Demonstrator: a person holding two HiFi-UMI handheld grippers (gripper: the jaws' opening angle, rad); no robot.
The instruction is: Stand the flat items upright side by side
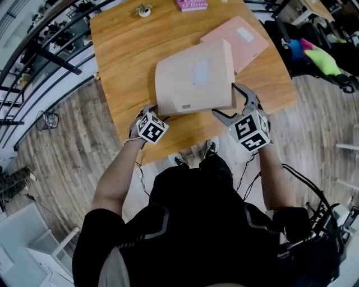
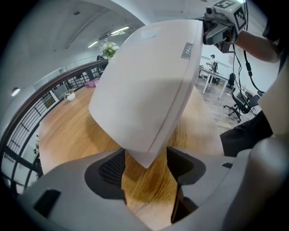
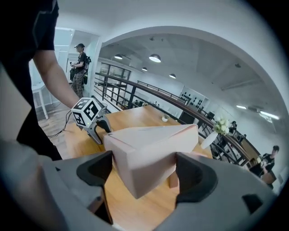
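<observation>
Over the near edge of the table (image 1: 123, 67), head view: the flat box (image 1: 193, 78) is raised and tipped up, long side running left to right, broad face toward me. My left gripper (image 1: 150, 109) has its near-left corner and my right gripper (image 1: 229, 101) its near-right corner. I read the two-corner hold as a way to stop the box swinging while it goes vertical. The second flat box (image 1: 238, 39) lies flat at far right, partly hidden behind the raised one. A pink book (image 1: 192, 4) and a small plant pot (image 1: 144, 10) sit at the far edge, well apart from the work.

Left gripper view: the box corner (image 2: 144, 90) sits between my jaws, with the pads touching both broad faces, so I'm clamped on it. Only the corner tip is in, so the bite is shallow. Bare wood shows under the corner, so this end is off the table. The right gripper (image 2: 223, 22) is at the far top corner.

Right gripper view: the jaws are closed across the box's thickness (image 3: 149, 149), both pads against it. The left gripper (image 3: 90, 117) is at the far end, with the tabletop below.

My read is that this is mid-tilt and nothing is standing yet. Next I need to set it down on its long edge with room beside it for the second box. The risk is the box pivoting in the shallow left grip.
</observation>
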